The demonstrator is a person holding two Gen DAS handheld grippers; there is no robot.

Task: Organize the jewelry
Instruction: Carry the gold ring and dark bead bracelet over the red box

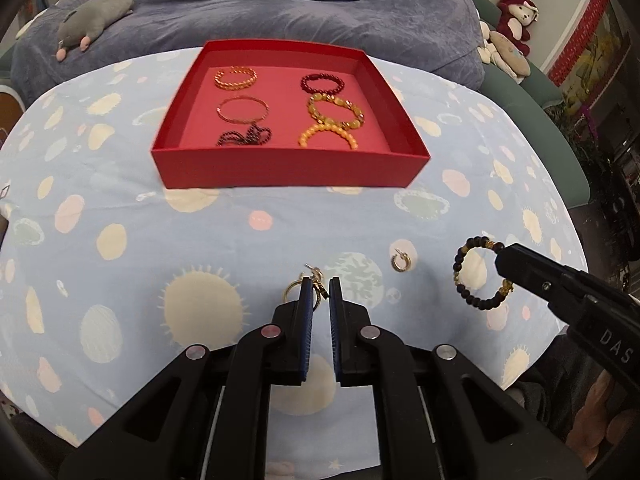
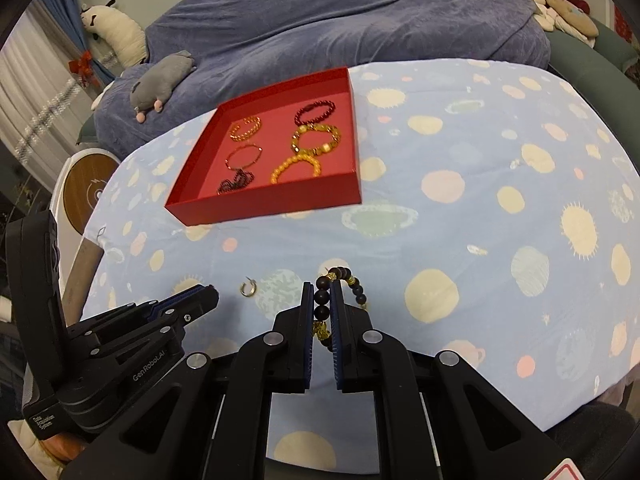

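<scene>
My left gripper [image 1: 320,285] is shut on a small gold hoop earring [image 1: 293,290], held just above the patterned cloth; in the right wrist view the left gripper [image 2: 202,295] hides the earring. My right gripper [image 2: 322,289] is shut on a dark beaded bracelet with gold charms [image 2: 322,299], lifted off the cloth. From the left wrist camera the bracelet [image 1: 476,276] hangs as a ring from the right gripper [image 1: 502,258]. A second gold hoop earring [image 1: 401,261] [image 2: 249,289] lies on the cloth between the grippers. The red box [image 1: 288,170] [image 2: 264,205] beyond holds several bracelets.
The table wears a light-blue cloth with planets and suns [image 1: 200,232]. Behind it is a blue blanket [image 1: 280,4] with a grey plush toy [image 1: 94,14]. A red plush [image 1: 516,12] sits at the far right. A round wooden-topped object [image 2: 86,192] stands off the table's left edge.
</scene>
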